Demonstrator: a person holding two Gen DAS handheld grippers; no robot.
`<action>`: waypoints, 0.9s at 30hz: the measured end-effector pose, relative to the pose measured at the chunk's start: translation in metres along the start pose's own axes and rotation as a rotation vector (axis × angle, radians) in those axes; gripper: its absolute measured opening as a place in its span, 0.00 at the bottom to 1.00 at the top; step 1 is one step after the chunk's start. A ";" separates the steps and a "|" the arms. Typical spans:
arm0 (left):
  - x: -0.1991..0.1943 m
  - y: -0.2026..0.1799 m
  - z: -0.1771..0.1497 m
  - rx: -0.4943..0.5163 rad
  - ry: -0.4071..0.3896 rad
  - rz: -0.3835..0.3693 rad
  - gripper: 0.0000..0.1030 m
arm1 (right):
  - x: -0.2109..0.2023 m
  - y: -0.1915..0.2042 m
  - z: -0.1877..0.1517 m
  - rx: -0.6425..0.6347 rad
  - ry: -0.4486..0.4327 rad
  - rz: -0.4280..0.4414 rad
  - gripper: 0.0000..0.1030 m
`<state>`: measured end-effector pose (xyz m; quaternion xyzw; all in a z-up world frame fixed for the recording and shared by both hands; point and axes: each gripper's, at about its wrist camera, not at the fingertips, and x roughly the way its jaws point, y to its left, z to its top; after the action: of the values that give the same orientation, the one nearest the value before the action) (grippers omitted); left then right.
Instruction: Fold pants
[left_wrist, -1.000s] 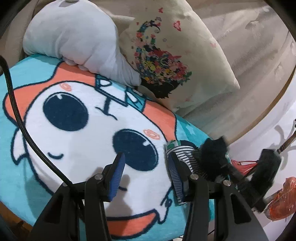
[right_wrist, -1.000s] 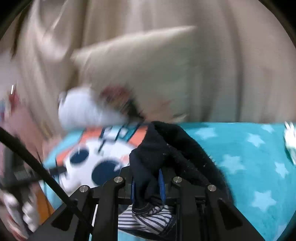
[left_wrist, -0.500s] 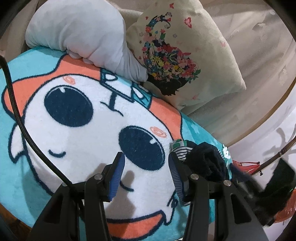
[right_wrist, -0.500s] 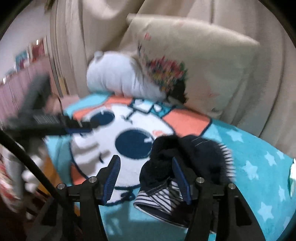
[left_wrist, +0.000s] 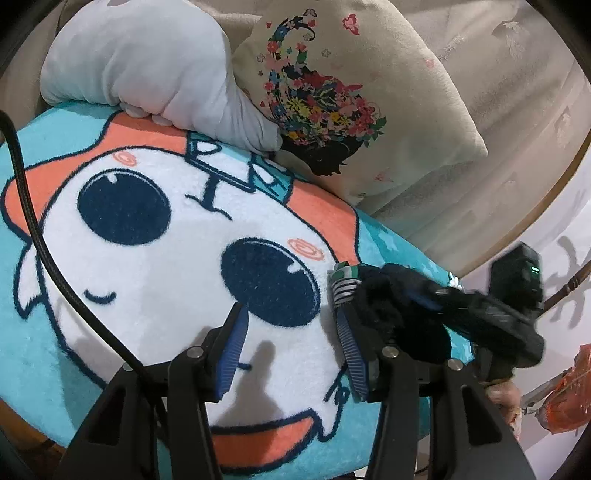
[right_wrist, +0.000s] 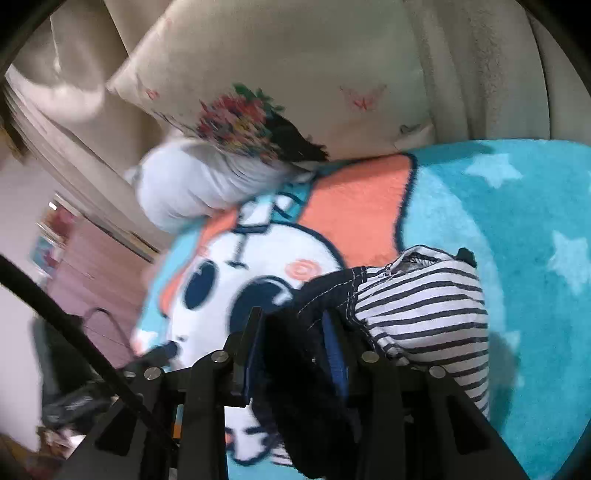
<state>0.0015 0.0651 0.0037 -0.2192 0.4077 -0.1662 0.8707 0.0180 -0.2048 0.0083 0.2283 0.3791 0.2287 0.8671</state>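
Observation:
The pants (right_wrist: 417, 310) are small, dark navy with a striped black-and-white lining, bunched on a teal cartoon blanket (right_wrist: 524, 206). My right gripper (right_wrist: 295, 347) is shut on a dark fold of them, with the striped part lying to its right. In the left wrist view the pants (left_wrist: 391, 295) lie just right of my left gripper (left_wrist: 291, 350), which is open and empty over the blanket's white cartoon face (left_wrist: 155, 280). The right gripper (left_wrist: 491, 314) shows there too, reaching into the dark cloth.
A grey-white plush cushion (left_wrist: 147, 66) and a cream floral pillow (left_wrist: 332, 92) lean at the blanket's far edge. Beige sofa backing (right_wrist: 480, 66) rises behind. An orange-red bag (left_wrist: 569, 387) sits beyond the blanket's right edge.
My right gripper was open over the pants half a second ago and has now shut on the dark fold, lower and closer. My left gripper has stayed open, shifting only slightly.

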 end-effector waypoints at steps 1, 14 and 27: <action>0.002 -0.002 0.000 0.004 0.002 -0.001 0.47 | -0.017 -0.001 0.000 0.000 -0.043 0.013 0.34; 0.085 -0.079 0.012 0.181 0.143 -0.085 0.53 | -0.064 0.022 -0.077 -0.256 -0.111 -0.135 0.44; 0.120 -0.091 0.020 0.176 0.223 -0.160 0.31 | -0.028 0.033 -0.084 -0.432 -0.198 -0.396 0.53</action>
<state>0.0806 -0.0635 -0.0140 -0.1540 0.4670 -0.2935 0.8198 -0.0706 -0.1762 -0.0091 -0.0184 0.2727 0.1074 0.9559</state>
